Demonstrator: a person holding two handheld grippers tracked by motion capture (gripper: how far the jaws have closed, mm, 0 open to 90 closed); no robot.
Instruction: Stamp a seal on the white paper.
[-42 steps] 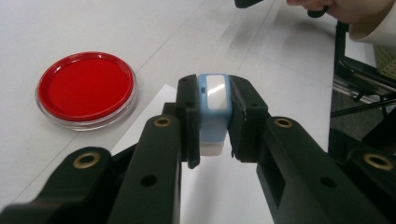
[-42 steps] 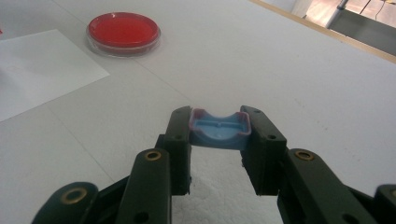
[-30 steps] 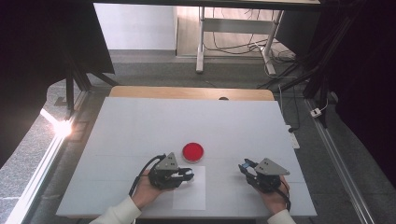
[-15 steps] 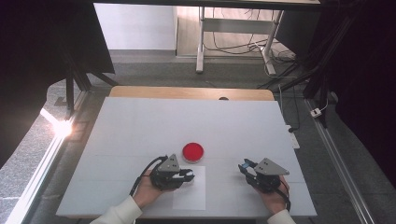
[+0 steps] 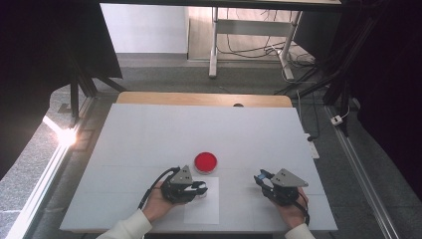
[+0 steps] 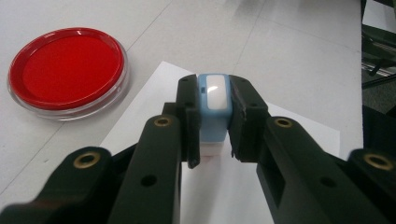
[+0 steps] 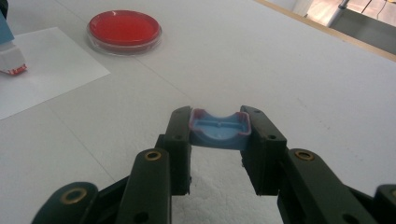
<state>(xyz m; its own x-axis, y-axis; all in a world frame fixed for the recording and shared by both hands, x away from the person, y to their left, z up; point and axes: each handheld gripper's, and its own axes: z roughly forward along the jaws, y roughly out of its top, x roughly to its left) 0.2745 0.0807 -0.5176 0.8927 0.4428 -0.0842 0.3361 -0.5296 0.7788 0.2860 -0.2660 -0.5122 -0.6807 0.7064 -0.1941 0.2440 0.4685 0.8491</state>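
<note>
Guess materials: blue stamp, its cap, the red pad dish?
Blue stamp: looks like moulded plastic, smooth, with a glossy highlight on its top window. Cap in the right gripper: likely the same plastic, matte, with moulded ribs inside. Red pad dish: clear, glossy plastic rim by the look of it; the red fill looks matte, possibly felt or foam.

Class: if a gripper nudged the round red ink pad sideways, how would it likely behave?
The ink pad looks flat, so it would probably slide, not tip or roll. Its glossy clear rim on the smooth white table suggests easy skidding. It seems light and stiff.
</note>
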